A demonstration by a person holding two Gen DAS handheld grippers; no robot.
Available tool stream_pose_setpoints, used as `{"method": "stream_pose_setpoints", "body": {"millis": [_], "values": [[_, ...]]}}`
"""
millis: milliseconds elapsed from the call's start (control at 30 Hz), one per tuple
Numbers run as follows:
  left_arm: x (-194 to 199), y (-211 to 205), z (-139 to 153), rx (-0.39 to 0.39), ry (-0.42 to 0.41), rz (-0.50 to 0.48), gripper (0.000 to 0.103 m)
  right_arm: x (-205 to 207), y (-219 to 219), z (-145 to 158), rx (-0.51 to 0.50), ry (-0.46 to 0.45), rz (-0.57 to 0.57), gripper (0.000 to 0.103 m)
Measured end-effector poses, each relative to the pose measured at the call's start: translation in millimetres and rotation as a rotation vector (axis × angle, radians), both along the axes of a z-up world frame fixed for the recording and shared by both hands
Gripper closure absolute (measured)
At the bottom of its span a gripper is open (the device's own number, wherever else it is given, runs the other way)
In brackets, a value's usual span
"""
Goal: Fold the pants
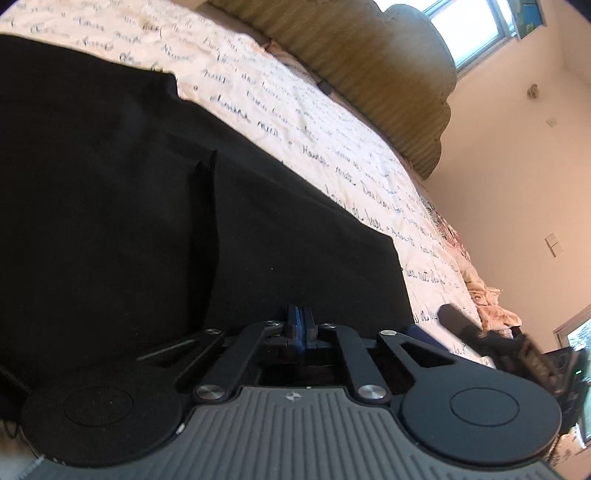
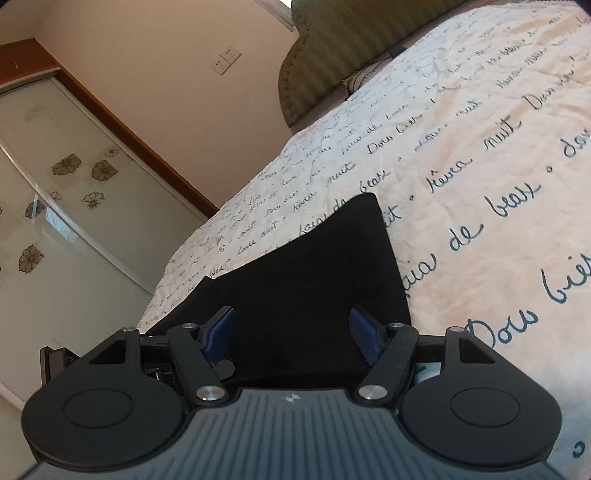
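Black pants (image 1: pixel 129 203) lie spread on a cream bedspread with blue script (image 1: pixel 295 122). In the left wrist view my left gripper (image 1: pixel 300 314) has its blue pads pressed together at the near edge of the pants; whether cloth is pinched between them is hidden. In the right wrist view my right gripper (image 2: pixel 293 326) is open, its blue pads (image 2: pixel 365 334) wide apart, low over a pointed end of the pants (image 2: pixel 314 277). Nothing is between them.
An olive ribbed headboard (image 1: pixel 388 85) runs along the far side of the bed. A window (image 1: pixel 469 26) is beyond it. Crumpled pinkish cloth (image 1: pixel 491 299) lies at the bed's edge. A glass sliding wardrobe door with flower prints (image 2: pixel 55 206) stands left of the bed.
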State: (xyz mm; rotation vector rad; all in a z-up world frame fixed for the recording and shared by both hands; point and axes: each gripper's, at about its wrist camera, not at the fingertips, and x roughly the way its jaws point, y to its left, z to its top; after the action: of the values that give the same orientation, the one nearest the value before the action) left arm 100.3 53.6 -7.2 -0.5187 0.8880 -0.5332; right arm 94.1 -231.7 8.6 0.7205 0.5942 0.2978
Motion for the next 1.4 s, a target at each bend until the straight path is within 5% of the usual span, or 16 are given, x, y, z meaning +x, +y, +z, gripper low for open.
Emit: {"method": "stream_pose_setpoints", "body": {"millis": [233, 333, 467, 567, 700, 800, 967, 1067, 1200, 1233, 1267, 1400], "values": [[-52.3, 49.0, 28.0, 0.036, -0.103, 0.108, 0.078, -1.5, 1.5, -14.6, -0.05, -0.028, 0.058, 0.027], [-81.6, 90.5, 49.2, 0.178, -0.199, 0.282, 0.042, -1.6, 15.2, -0.2, -0.136, -0.007, 0.048, 0.025], [-111.1, 145.2, 75.4, 0.369, -0.293, 0.564, 0.038, 6.0, 70.6, 27.3, -0.293, -0.113, 0.211, 0.025], [-128.2, 190.3, 87.7, 0.465, -0.317, 0.862, 0.036, 12.2, 133.8, 40.2, -0.461, -0.228, 0.376, 0.025], [-156.3, 252.4, 97.6, 0.411, -0.237, 1.1, 0.033, 21.1, 212.2, 42.3, -0.588, -0.309, 0.571, 0.025], [-169.9, 280.1, 101.3, 0.467, -0.221, 1.185, 0.028, 22.1, 266.4, 38.8, -0.659, -0.374, 0.708, 0.026], [-175.8, 294.4, 90.9, 0.417, -0.171, 1.183, 0.026, 18.7, 358.4, 16.1, -0.925, -0.458, 0.862, 0.026], [-179.7, 292.9, 83.2, 0.387, -0.152, 1.135, 0.026, 18.0, 386.1, 11.0, -1.033, -0.584, 0.845, 0.026], [-163.7, 294.6, 73.1, 0.283, -0.125, 1.056, 0.026, 27.3, 415.6, 10.9, -1.106, -0.634, 0.8, 0.027], [-160.6, 293.8, 71.8, 0.255, -0.123, 1.038, 0.025, 27.6, 421.8, 9.7, -1.106, -0.646, 0.806, 0.036], [-157.1, 292.1, 70.3, 0.235, -0.124, 1.017, 0.025, 26.9, 424.9, 8.7, -1.086, -0.655, 0.836, 0.073], [-145.3, 280.6, 64.4, 0.166, -0.129, 0.933, 0.024, 28.2, 435.0, 3.8, -1.055, -0.638, 0.871, 0.079]]}}
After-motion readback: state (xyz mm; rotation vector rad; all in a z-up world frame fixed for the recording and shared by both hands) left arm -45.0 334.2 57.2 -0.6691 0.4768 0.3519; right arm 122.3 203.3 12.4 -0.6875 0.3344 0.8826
